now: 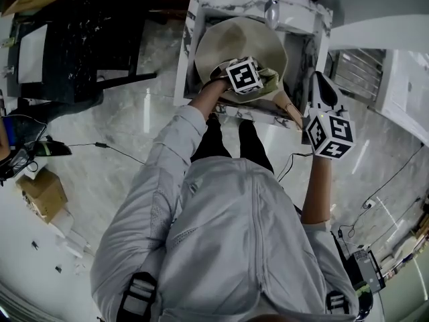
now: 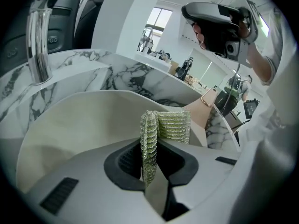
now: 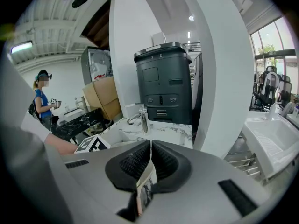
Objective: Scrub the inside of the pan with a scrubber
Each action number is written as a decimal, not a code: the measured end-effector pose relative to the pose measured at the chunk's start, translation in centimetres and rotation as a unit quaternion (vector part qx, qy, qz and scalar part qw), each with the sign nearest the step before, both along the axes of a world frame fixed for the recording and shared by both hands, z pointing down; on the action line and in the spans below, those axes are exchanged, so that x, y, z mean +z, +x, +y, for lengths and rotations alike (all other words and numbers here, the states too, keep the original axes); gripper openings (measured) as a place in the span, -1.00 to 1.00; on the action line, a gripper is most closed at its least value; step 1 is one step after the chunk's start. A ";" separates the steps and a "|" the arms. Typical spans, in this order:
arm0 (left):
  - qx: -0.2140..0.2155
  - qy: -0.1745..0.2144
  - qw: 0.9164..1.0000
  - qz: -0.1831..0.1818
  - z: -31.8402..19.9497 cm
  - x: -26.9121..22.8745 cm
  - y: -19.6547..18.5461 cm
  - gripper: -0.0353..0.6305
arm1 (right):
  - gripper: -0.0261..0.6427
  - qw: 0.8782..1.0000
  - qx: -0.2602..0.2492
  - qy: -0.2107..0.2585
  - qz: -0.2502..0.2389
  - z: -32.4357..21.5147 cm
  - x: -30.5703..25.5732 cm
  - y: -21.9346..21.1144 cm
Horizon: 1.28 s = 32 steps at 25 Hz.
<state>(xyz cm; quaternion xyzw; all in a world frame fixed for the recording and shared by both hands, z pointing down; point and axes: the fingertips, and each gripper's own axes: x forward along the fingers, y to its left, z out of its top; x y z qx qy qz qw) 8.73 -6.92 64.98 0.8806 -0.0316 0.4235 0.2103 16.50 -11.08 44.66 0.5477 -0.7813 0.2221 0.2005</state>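
Note:
A cream pan (image 1: 228,40) sits in the marble sink (image 1: 295,11), its wooden handle (image 1: 289,110) sticking out over the front rim. My left gripper (image 1: 251,79) is over the pan's near side, shut on a folded green mesh scrubber (image 1: 271,81). In the left gripper view the scrubber (image 2: 152,134) stands pinched between the jaws of the left gripper (image 2: 149,164), above the pan's pale inside (image 2: 70,125). My right gripper (image 1: 325,96) hangs right of the sink, clear of the pan. Seen from the right gripper view, the right gripper (image 3: 150,146) is shut on nothing.
A chrome faucet (image 1: 271,2) rises at the sink's back edge, with a dark cabinet (image 3: 163,83) behind it. A white basin (image 3: 271,139) lies to the right. A black marble counter (image 1: 87,32) and a cardboard box (image 1: 43,193) lie left. Cables (image 1: 375,193) cross the floor.

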 end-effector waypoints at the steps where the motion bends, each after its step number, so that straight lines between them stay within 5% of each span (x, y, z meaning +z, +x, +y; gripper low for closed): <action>1: 0.010 0.000 1.000 0.002 0.3 -0.1 0.0 -0.69 | -0.81 1.000 0.001 0.000 0.001 0.2 -0.1 -0.2; 19: 0.183 -0.018 0.981 -0.066 5.4 -0.8 -5.1 -0.69 | -0.81 1.000 0.002 0.002 -0.001 2.0 -0.6 -2.7; 26: 0.259 -0.049 0.953 -0.152 7.4 -0.2 -9.3 -0.69 | -0.81 1.000 -0.009 0.003 -0.003 1.5 -0.9 -4.1; 32: 0.303 -0.018 0.931 -0.202 6.4 1.4 -11.5 -0.69 | -0.81 1.000 -0.013 0.004 -0.004 1.0 -0.8 -4.3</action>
